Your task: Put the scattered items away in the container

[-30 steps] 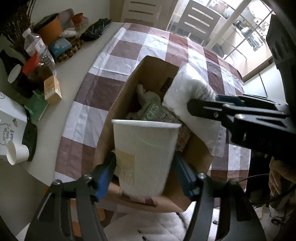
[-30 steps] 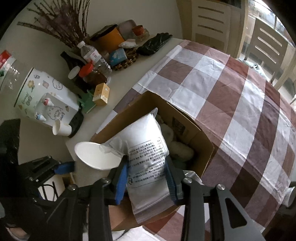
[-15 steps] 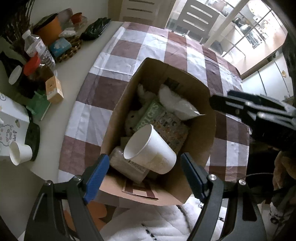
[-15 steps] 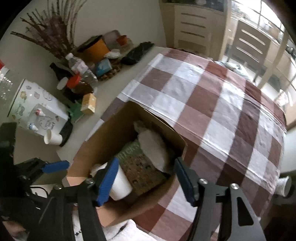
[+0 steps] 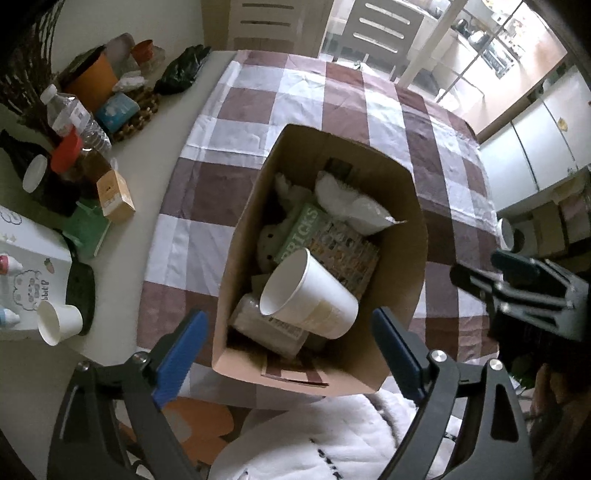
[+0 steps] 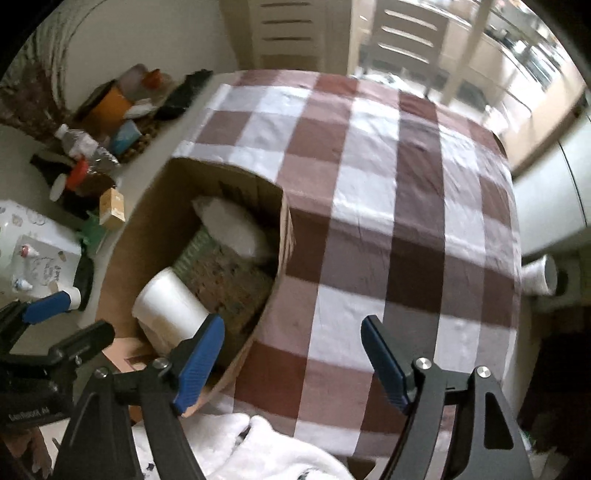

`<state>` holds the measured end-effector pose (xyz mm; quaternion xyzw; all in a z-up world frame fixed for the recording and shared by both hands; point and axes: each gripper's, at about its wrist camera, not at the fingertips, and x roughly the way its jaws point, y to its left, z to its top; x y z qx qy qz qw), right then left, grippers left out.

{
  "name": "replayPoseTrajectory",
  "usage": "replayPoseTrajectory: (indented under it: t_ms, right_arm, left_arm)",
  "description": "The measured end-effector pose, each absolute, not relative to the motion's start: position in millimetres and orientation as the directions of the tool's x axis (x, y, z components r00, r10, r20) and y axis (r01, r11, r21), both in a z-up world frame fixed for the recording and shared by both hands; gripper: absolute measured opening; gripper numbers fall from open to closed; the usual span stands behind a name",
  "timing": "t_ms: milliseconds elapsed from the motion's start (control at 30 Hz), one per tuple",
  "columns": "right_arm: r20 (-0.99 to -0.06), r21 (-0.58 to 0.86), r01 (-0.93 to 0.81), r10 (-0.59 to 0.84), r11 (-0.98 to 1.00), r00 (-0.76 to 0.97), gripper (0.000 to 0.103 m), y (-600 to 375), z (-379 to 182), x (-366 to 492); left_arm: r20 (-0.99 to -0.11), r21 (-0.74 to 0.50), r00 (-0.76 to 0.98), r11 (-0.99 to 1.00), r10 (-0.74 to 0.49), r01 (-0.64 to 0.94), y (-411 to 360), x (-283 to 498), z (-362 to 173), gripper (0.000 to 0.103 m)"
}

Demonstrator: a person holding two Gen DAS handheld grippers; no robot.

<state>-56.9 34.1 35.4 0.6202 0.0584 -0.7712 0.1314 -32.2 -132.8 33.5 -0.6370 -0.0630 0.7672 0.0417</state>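
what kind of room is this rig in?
Most likely a home dining area: a table under a checked tablecloth, slatted dining chairs behind it, and household clutter like a water bottle along the table's edge.

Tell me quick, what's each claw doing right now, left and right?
Left claw: jaws opening, empty, above the paper cup lying in the cardboard box.
Right claw: jaws opening, empty, over the checked tablecloth beside the box.
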Motion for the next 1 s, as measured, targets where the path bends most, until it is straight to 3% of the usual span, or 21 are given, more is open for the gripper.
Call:
replayPoseTrajectory:
  t_ms: [233,1000]
  right_arm:
    - [-0.966,0.085,0.252,-0.142,-0.964,-0.217,0.079,23.5,42.3,-33.0]
    - [-0.974,0.065,0.256,-0.117,-0.965,-0.195,0.079,14.3,36.7,-33.5]
  left_arm:
    - [-0.984,-0.061,-0.166,-0.998,0.066,-0.034,-126.7,-32.4,28.5,0.092]
    - [-0.991,-0.058,-0.121,-0.998,0.06,-0.023,-128.2,-37.6,18.0,0.092]
